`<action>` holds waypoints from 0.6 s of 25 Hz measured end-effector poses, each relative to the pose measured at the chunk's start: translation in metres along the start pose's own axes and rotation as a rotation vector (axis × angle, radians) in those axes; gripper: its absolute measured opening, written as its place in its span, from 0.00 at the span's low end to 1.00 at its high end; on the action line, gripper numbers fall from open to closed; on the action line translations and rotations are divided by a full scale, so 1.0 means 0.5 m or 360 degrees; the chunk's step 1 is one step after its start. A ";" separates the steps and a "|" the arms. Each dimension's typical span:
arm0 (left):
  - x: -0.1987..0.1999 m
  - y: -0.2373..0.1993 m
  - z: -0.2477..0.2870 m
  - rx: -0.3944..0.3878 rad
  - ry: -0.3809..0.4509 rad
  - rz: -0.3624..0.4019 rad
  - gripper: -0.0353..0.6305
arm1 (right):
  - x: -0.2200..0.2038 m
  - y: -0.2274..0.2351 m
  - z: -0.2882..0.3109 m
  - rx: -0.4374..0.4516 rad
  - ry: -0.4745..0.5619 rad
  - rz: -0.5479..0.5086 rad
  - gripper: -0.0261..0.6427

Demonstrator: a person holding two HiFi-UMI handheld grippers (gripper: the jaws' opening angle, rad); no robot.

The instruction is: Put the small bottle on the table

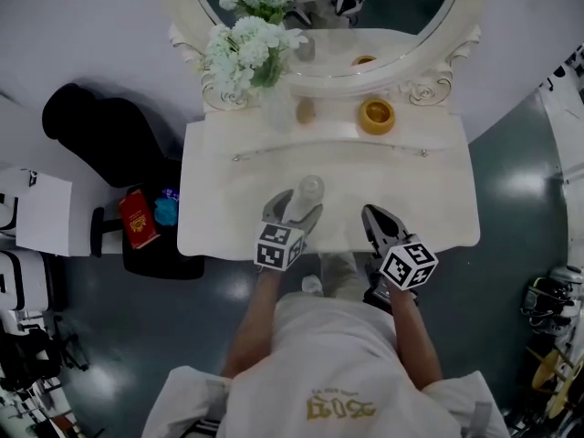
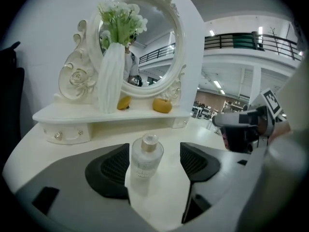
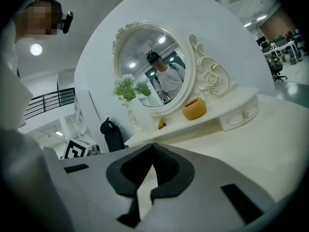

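A small clear bottle [image 1: 310,190] [image 2: 146,157] with a pale gold cap stands upright on the white dressing table [image 1: 438,199]. My left gripper [image 1: 294,206] [image 2: 154,148] sits just behind it with its jaws spread wide. The bottle shows between the dark pads, closer to the left one, with a clear gap to the right pad. My right gripper [image 1: 370,213] [image 3: 152,146] hovers over the table's front edge to the right, its pads meeting at the tips with nothing between them. It also appears in the left gripper view as a dark shape [image 2: 241,127].
A raised shelf at the table's back carries a white vase of flowers [image 1: 246,53] [image 2: 110,79], a yellow bowl [image 1: 376,115] [image 3: 194,108] and a small orange object [image 1: 306,110], under an oval mirror [image 2: 149,47]. A black chair [image 1: 100,126] stands at the left.
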State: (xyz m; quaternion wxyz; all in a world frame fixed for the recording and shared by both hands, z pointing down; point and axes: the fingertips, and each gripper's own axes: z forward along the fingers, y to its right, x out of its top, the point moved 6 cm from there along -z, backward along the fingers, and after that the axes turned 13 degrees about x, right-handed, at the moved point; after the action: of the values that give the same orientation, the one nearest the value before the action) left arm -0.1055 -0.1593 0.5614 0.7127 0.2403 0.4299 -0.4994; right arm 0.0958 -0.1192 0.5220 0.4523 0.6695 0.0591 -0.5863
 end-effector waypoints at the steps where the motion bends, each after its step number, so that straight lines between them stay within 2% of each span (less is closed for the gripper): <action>1: 0.011 -0.002 -0.013 -0.0002 0.0034 -0.0025 0.56 | 0.002 -0.006 0.000 0.0008 0.0018 0.0010 0.06; 6: 0.053 -0.009 -0.068 0.0011 0.0179 -0.0078 0.52 | 0.012 -0.033 -0.002 0.0039 0.0091 0.0025 0.06; 11: 0.062 -0.016 -0.107 0.0059 0.0276 -0.0049 0.43 | 0.012 -0.062 0.000 0.0041 0.0115 -0.0024 0.06; 15: 0.075 -0.026 -0.139 0.0142 0.0374 0.0012 0.20 | 0.015 -0.082 0.007 0.0034 0.0119 -0.0065 0.06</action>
State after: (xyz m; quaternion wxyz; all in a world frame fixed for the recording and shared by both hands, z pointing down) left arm -0.1385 -0.1296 0.4946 0.6479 0.3303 0.4868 -0.4839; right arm 0.0706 -0.1011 0.4940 0.4305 0.6945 0.0835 -0.5705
